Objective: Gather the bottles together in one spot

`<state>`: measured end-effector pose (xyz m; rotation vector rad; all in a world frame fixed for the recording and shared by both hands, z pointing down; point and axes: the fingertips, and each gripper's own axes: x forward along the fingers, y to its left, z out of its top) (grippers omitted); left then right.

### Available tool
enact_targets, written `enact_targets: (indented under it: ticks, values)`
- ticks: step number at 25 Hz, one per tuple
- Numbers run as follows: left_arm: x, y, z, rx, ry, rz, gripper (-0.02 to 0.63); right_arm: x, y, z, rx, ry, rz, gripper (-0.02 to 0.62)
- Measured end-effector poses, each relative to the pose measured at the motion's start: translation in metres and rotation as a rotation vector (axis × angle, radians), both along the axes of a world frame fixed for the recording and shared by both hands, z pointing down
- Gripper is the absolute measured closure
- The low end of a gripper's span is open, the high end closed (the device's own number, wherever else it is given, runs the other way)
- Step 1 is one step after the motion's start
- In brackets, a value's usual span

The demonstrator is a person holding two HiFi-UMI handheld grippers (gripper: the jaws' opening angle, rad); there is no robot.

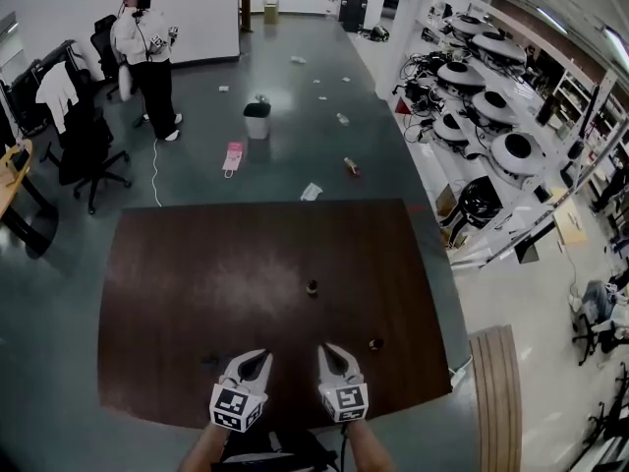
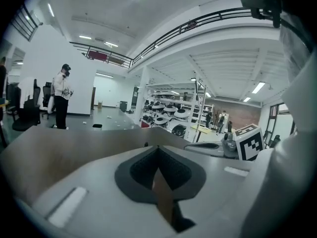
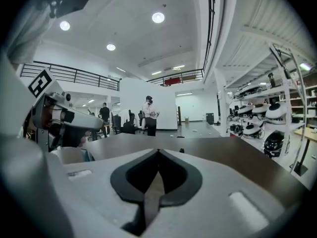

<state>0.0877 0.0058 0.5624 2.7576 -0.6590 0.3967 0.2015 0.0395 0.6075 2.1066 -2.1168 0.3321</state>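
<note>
We've got the left hand-held gripper [image 1: 257, 359] and right hand-held gripper [image 1: 330, 352] both clenched, empty, over the bench [image 1: 197, 283]. A small bottle [image 1: 312, 287] stands mid-bench, and a second bottle [image 1: 374, 343] near its right edge.

My left tool [image 1: 257, 358] and right tool [image 1: 331, 352]: a matched pale pair

Each has a smooth grey-white shell with two curved fingers [image 1: 232, 370] tapering to a point, lined inside with black textured pads [image 2: 138, 170] that frame a spade-shaped hollow. A raised pale rectangle [image 3: 245, 205] sits on each flank of the shell. At the back rides a white cube [image 1: 236, 408] printed with black square markers. From the side, my left one shows dark metal parts below its cube.
</note>
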Motion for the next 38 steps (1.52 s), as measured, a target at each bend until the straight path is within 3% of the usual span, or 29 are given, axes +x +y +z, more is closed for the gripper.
enact_targets:
  ticks: [6,20,22,24,38]
  values:
    - [0.021,-0.002,0.023,-0.031,-0.025,0.042,0.606,0.012,-0.013,0.024,-0.035,-0.013,0.001,0.594]
    - [0.022,-0.015,0.032,-0.078,-0.049,0.049,0.606,0.021,-0.044,0.041,-0.065,-0.059,0.009,0.59]
    - [0.02,-0.016,0.032,-0.08,-0.05,0.048,0.606,0.026,-0.056,0.044,-0.07,-0.056,0.011,0.523]
    - [0.019,-0.016,0.032,-0.083,-0.053,0.048,0.606,0.033,-0.07,0.047,-0.079,-0.039,0.008,0.502]
    - [0.013,-0.019,0.035,-0.093,-0.051,0.036,0.606,0.069,-0.148,0.096,-0.195,0.011,-0.001,0.422]
